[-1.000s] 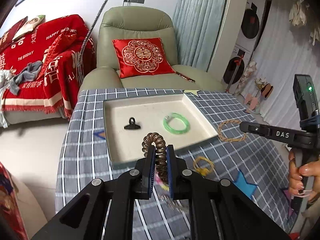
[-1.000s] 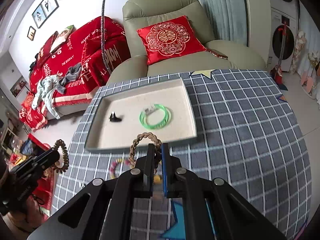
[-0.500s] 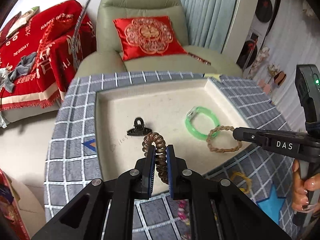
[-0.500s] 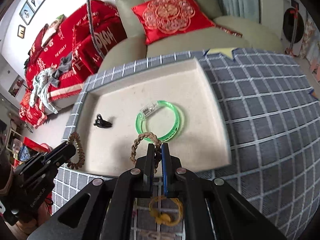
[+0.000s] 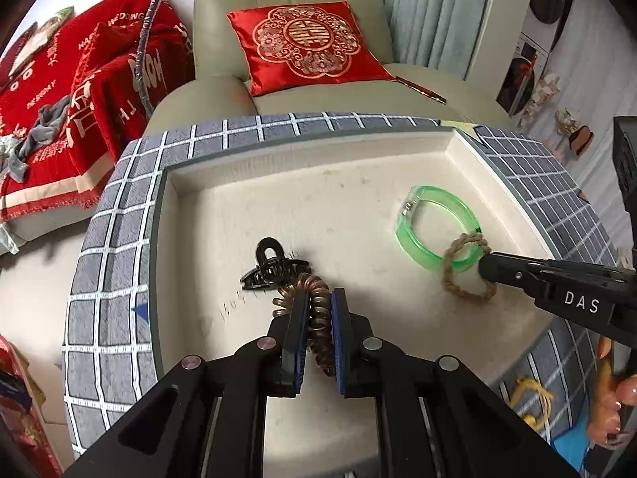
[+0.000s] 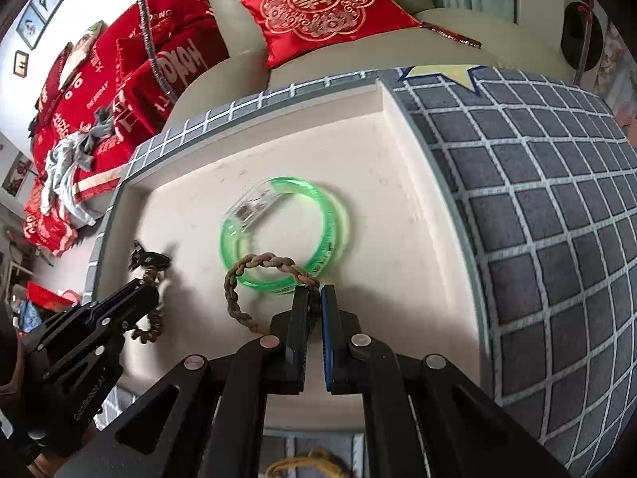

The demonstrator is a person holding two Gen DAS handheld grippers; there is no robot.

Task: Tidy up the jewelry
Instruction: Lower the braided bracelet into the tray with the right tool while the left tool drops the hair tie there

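Note:
My left gripper (image 5: 319, 298) is shut on a brown spiral hair tie (image 5: 318, 310), held low over the cream tray (image 5: 358, 167) just in front of a black hair claw (image 5: 274, 265). My right gripper (image 6: 313, 292) is shut on a tan braided bracelet (image 6: 239, 279), which hangs over the near edge of a green bangle (image 6: 326, 231) lying in the tray (image 6: 398, 151). In the left wrist view the right gripper (image 5: 483, 265) comes in from the right with the braided bracelet (image 5: 458, 283) at its tip. In the right wrist view the left gripper (image 6: 153, 292) shows at lower left with the spiral tie (image 6: 151, 326).
The tray sits on a grey checked tablecloth (image 6: 537, 199). A yellow hair tie (image 5: 531, 396) lies on the cloth near the tray's front right corner. A hand (image 5: 609, 410) holds the right gripper's handle. Behind the table stands a green armchair (image 5: 286, 8) with a red cushion (image 5: 310, 46).
Both grippers have come forward and down, from the tray's front edge to low over its floor. The spiral tie now hangs by the black claw, the braided bracelet over the green bangle.

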